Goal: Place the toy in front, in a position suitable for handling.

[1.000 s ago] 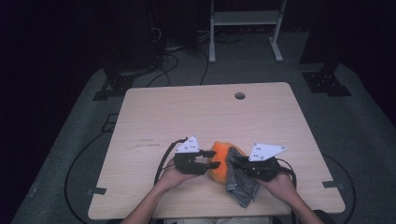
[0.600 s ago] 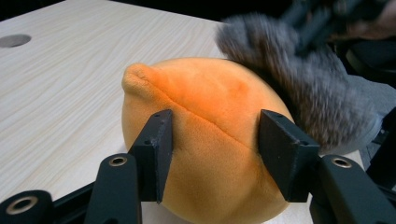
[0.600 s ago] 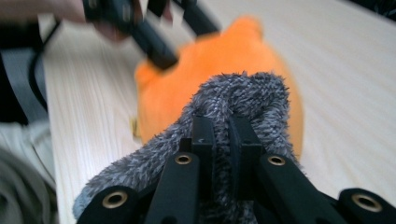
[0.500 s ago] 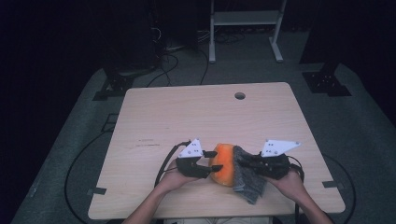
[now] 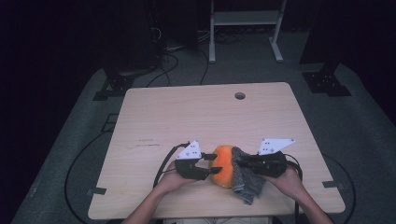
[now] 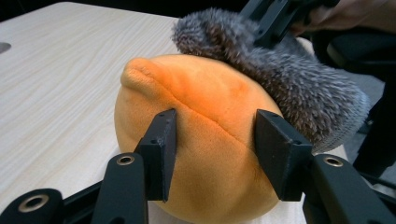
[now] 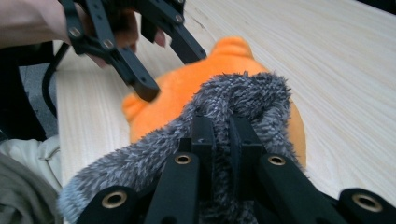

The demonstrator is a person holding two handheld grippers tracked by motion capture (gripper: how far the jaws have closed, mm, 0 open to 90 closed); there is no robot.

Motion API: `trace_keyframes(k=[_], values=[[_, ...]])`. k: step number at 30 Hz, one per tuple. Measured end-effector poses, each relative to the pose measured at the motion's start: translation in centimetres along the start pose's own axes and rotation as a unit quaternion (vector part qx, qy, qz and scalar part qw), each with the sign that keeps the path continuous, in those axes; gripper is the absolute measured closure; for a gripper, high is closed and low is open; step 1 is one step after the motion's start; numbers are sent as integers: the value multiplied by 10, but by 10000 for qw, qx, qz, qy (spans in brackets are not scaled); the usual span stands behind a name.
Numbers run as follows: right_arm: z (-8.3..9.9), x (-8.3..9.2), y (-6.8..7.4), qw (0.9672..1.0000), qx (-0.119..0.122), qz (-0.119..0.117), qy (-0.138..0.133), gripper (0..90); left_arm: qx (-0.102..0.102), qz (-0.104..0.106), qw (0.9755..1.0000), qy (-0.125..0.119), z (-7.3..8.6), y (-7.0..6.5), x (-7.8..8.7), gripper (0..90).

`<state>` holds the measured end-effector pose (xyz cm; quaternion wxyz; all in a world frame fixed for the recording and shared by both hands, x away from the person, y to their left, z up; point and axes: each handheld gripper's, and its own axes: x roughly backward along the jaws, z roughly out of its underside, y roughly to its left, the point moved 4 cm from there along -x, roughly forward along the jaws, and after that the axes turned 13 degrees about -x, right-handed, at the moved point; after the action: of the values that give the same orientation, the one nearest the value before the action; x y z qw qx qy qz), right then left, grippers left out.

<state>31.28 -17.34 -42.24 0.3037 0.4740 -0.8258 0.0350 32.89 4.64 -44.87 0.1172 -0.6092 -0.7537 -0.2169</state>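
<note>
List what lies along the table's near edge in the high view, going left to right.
Left gripper → orange plush toy → grey fuzzy cloth → right gripper.

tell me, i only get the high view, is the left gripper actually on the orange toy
Observer: Its pads press the orange toy on both sides; the jaws have just been closing.
Operator: and the right one, what's it got
Observer: The right gripper is shut on a fold of the grey cloth.
Operator: is the cloth on the toy or beside it
Observer: It drapes over the toy's far upper side, in the left gripper view.
</note>
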Motion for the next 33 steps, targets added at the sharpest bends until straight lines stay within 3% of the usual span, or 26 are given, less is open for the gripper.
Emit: trace_keyframes(k=[4, 6, 9, 11, 14, 18, 20, 22, 25, 29, 33], values=[[-15, -5, 9, 9997, 156, -100, -149, 820, -193, -84, 9998, 58, -3, -4, -2, 503], [-19, -11, 11, 9997, 230, -64, -87, 820, -263, -42, 9996, 51, -2, -5, 0, 495], [-15, -15, 8, 9995, 297, -2, 89, 821, -57, 171, 9998, -106, 0, -3, 5, 461], [-11, -13, 4, 9995, 265, 28, 183, 820, -60, 157, 9998, -111, 0, -2, 5, 471], [-9, -6, -2, 9994, 158, 11, 315, 820, -212, 115, 9997, -54, -3, -6, 4, 488], [-20, -3, 4, 9996, 212, -72, 180, 820, -373, 135, 9992, -24, -7, -10, 1, 506], [-30, -8, 10, 9993, 311, -102, 165, 819, -604, 112, 9981, 76, -9, -14, 0, 510], [-35, -16, 12, 9990, 365, -26, 273, 819, -682, 75, 9975, 165, -9, -15, 0, 510], [-33, -23, 9, 9983, 404, 46, 418, 820, -565, 90, 9982, 159, -4, -13, 3, 519], [-25, -18, 2, 9984, 335, 261, 384, 821, -322, 104, 9993, 134, 0, -9, 3, 528], [-21, -8, 13, 9994, 340, 54, 96, 820, -228, 28, 9996, 174, -1, -5, 3, 525]])
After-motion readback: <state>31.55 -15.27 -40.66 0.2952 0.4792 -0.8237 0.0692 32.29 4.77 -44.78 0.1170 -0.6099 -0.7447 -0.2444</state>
